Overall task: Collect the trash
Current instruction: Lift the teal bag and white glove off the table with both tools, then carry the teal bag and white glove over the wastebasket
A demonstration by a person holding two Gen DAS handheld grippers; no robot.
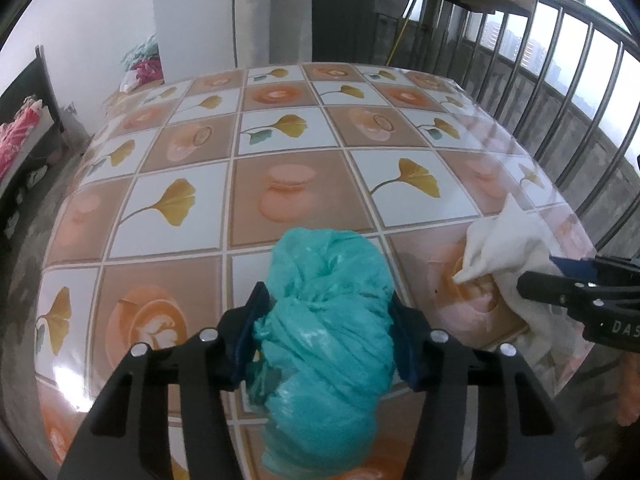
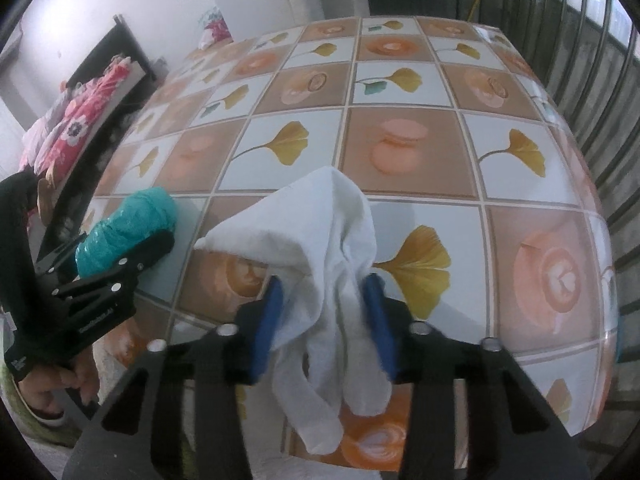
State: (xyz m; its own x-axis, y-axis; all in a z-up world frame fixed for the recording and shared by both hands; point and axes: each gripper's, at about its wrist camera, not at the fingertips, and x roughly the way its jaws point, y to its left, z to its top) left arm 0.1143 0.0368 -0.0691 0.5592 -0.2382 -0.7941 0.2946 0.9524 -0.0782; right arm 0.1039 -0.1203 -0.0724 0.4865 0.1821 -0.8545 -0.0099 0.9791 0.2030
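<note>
Both pieces of trash are in the tools at once, so the pick-up step looks to be in hand, with the carrying-off yet to come. In the left wrist view the left gripper [image 1: 322, 336] fills the lower middle of the frame, its jaws pinching the teal plastic bag [image 1: 326, 320], a knotted, crumpled bundle bulging between the blue pads. The bag lies low in the frame against the tiled-pattern bench [image 1: 248, 184]; whether it rests on the surface or is just lifted I cannot tell. In the right wrist view the right gripper [image 2: 325, 320] sits at lower centre, jaws closed on the white tissue [image 2: 320, 248], whose folds rise above the pads and hang loosely below them, over the bench's near edge.

No bin or open sack is visible in either view. The next move, I judge, calls for lifting both bundles clear while keeping the pinch firm, since the limp tissue could slip and the slick bag could squeeze out.
</note>
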